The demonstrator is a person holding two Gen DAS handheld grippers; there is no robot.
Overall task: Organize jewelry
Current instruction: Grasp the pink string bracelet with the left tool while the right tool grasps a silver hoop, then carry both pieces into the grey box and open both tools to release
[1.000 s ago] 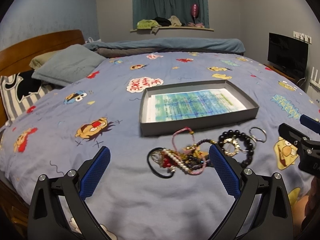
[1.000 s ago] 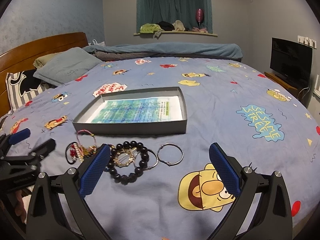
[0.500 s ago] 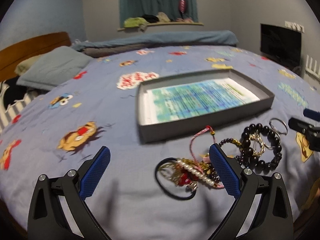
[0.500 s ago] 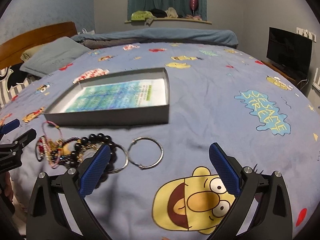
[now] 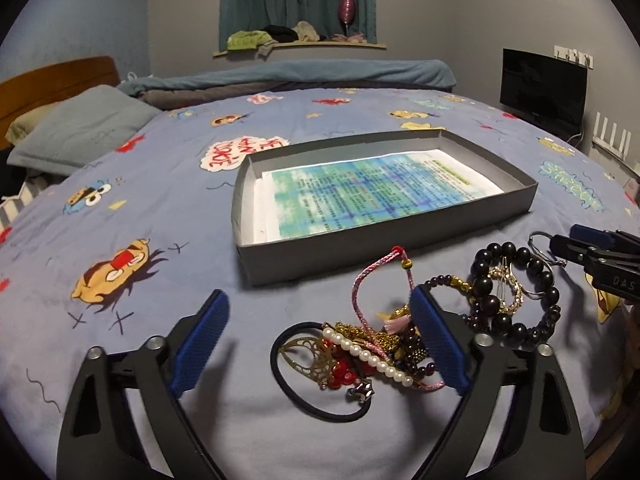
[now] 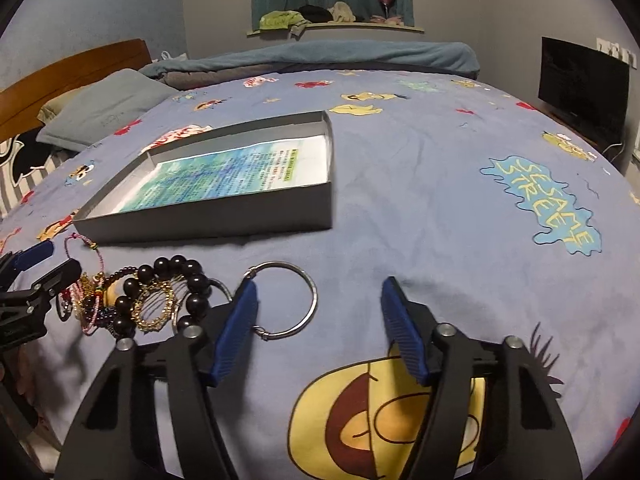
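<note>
On the bed, the left gripper, fingers wide but closing, straddled the tangled jewelry below the empty grey tray, while the right gripper, half-closed, apparently bracketed the silver ring, neither gripping yet.

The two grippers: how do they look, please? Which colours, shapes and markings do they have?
Both are alike. The left gripper and the right gripper have black frames with triangular cut-outs, silver round pivot screws, and two fingers faced with blue ribbed pads. In the left wrist view, white letters "DAS" show on the right gripper's black body. No cables or sleeves show.
</note>
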